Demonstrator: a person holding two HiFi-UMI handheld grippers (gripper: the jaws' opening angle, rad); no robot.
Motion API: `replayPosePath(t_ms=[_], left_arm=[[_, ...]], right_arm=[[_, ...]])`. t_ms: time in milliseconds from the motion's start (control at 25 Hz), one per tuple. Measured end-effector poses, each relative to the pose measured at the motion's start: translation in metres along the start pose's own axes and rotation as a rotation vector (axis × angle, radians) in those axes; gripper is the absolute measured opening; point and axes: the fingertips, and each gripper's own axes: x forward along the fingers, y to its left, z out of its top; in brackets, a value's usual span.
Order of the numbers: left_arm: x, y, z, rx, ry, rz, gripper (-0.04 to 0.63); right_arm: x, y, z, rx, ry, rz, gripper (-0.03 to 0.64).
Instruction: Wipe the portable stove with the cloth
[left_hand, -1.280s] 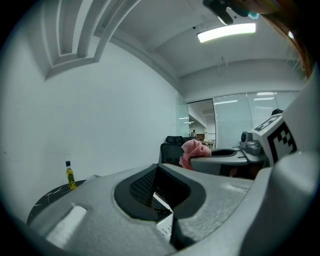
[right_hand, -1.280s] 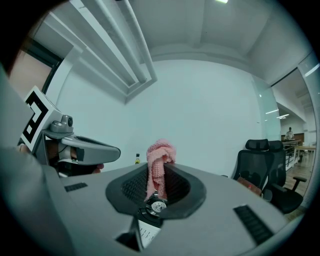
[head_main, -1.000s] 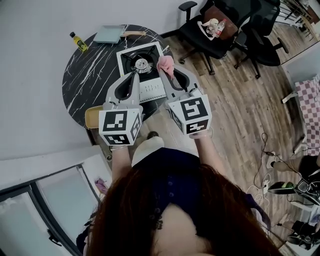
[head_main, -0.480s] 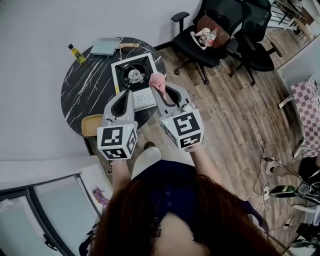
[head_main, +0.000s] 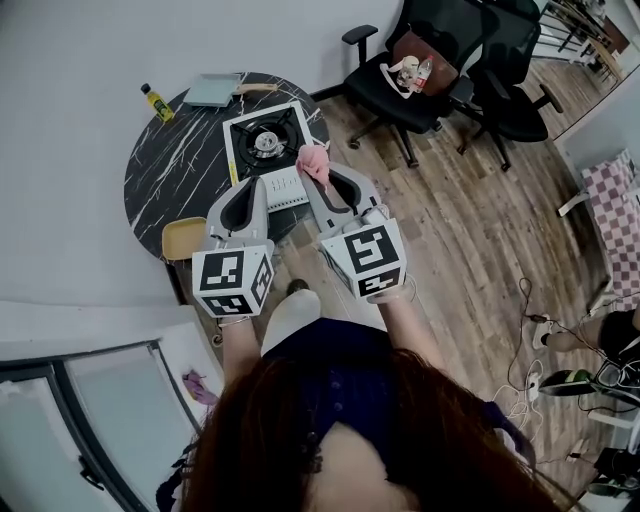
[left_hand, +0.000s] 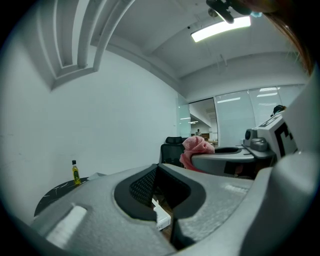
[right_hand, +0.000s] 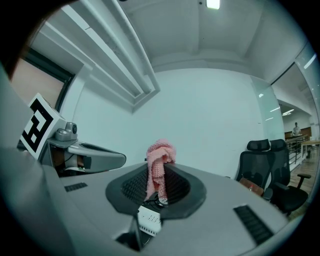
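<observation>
Shows a bottle (head_main: 152, 102) at the far left edge of the round table (head_main: 165, 180). Places the stove (head_main: 262, 143) at the table's right edge. Holds the left gripper (head_main: 256, 186) over the table's near edge, jaws pressed together, nothing between them. Holds the right gripper (head_main: 318, 178) just beside it, jaws clamped on the pink cloth (head_main: 313, 160). Leaves the cloth bunched, sticking out past the jaw tips, by the stove's near right corner in the head view.
</observation>
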Motion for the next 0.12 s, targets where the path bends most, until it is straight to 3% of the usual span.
replayPosePath(t_ms=[120], left_arm=[[-0.0094, -0.0060, -0.0007, 0.000, -0.007, 0.000, 0.009]], right_arm=[[-0.0105, 0.0042, 0.0009, -0.004, -0.009, -0.003, 0.057]])
